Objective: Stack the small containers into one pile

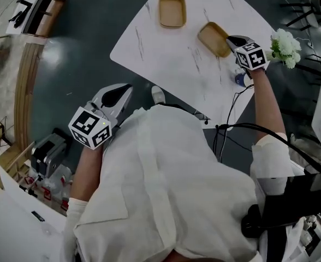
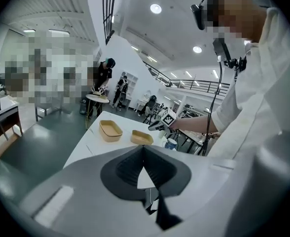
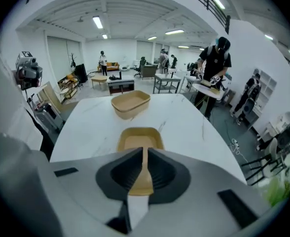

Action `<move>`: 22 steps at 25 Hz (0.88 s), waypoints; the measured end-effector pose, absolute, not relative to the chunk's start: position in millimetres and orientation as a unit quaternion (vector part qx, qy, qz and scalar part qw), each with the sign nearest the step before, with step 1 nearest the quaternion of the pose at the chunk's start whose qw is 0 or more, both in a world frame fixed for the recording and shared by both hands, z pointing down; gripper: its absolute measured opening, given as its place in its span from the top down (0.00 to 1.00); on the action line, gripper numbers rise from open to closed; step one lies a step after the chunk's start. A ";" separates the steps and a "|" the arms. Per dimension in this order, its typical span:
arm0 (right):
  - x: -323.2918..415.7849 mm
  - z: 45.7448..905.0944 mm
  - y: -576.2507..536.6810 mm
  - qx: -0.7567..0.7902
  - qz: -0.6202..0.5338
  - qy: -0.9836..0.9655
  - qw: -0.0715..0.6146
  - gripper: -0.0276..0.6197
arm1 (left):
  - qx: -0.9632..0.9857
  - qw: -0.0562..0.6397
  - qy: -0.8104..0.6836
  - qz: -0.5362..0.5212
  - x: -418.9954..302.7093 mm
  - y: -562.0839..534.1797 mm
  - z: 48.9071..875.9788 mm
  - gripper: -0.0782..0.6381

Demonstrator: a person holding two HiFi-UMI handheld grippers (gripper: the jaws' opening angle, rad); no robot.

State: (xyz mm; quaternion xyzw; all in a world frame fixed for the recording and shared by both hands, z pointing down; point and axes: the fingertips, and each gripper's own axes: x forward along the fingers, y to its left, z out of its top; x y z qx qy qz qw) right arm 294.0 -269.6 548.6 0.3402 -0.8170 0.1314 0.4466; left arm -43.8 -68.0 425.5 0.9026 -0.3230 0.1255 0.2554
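Two tan, rounded-rectangle containers lie on the white marble table (image 1: 166,53). The far container (image 1: 172,11) (image 3: 130,103) stands alone and flat. My right gripper (image 1: 232,41) (image 3: 144,154) is shut on the near rim of the nearer container (image 1: 214,39) (image 3: 140,138), which looks slightly tilted. My left gripper (image 1: 116,96) (image 2: 144,152) is off the table, low beside the person's body, with its jaws shut and nothing between them. In the left gripper view both containers (image 2: 110,130) (image 2: 141,138) and the right gripper (image 2: 161,124) show across the table.
A bunch of white flowers (image 1: 285,48) and a blue-and-white cup (image 1: 239,79) sit by the table's right edge. Black cables (image 1: 231,127) hang there. A grey cart (image 1: 48,152) stands on the dark floor at left. Other people and tables (image 3: 209,83) are in the background.
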 end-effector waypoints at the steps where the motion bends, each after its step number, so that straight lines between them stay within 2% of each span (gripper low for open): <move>1: 298.9 555.8 -276.4 0.333 0.129 -0.814 0.458 0.94 | 0.900 0.257 -0.328 0.126 -43.9 -70.4 425.7 0.88; 8: 320.0 602.5 -311.1 0.293 0.159 -0.807 0.487 0.93 | 0.884 0.270 -0.358 0.135 -51.7 -77.9 429.7 0.88; 10: 319.9 614.7 -315.4 0.281 0.172 -0.807 0.491 0.84 | 0.879 0.273 -0.364 0.138 -54.7 -79.2 431.0 0.88; 11: 319.7 620.1 -316.5 0.276 0.176 -0.806 0.494 0.83 | 0.878 0.275 -0.367 0.139 -55.7 -79.3 431.4 0.88; 16: 318.2 635.6 -318.6 0.258 0.193 -0.803 0.502 0.84 | 0.873 0.276 -0.376 0.143 -59.0 -79.5 431.3 0.88; 18: 316.5 636.8 -319.7 0.255 0.197 -0.803 0.502 0.90 | 0.872 0.275 -0.378 0.143 -60.7 -80.8 431.0 0.88; 22: 312.0 634.3 -317.5 0.258 0.208 -0.802 0.497 0.92 | 0.872 0.275 -0.381 0.138 -63.1 -81.2 431.1 0.88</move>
